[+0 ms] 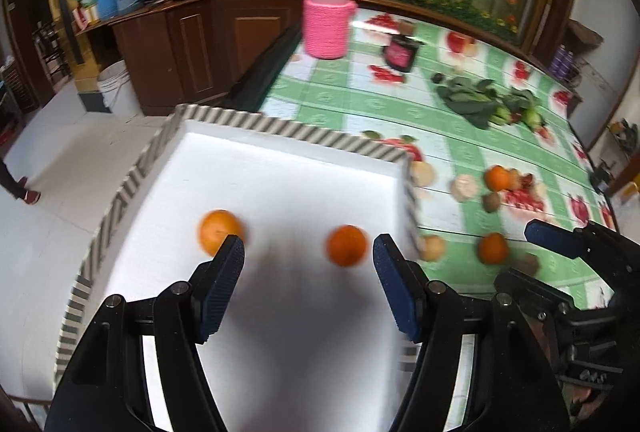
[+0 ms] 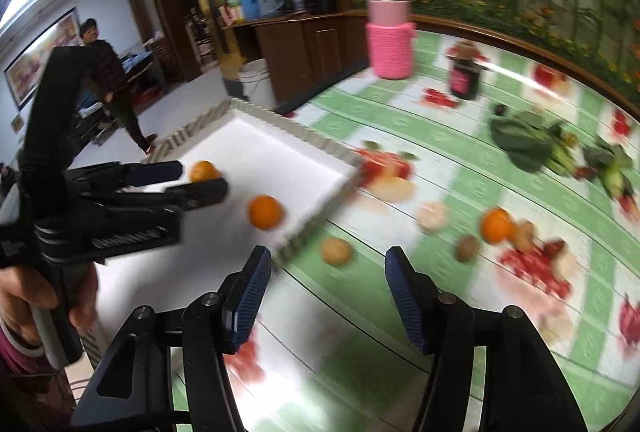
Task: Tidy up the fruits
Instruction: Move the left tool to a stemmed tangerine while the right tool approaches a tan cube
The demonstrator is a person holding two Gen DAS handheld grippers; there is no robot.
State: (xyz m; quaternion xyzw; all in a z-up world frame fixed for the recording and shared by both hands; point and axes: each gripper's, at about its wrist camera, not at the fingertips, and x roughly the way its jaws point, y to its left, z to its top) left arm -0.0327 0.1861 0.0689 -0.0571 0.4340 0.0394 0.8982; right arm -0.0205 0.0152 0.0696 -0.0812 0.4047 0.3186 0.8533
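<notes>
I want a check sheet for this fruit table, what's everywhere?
Surface: table with green checked fruit-print cloth.
Job's things: white tray with striped rim, two oranges inside; more oranges, pale and brown fruits loose on the cloth.
Clutter: pink-sleeved bottle, dark jar, leafy greens.
Grippers: left hand-held gripper open over the tray, holding nothing; right hand-held gripper open above the cloth, holding nothing.
Cables: nothing seen.
Surroundings: wooden cabinets, white bucket, flower mural, a person standing.
</notes>
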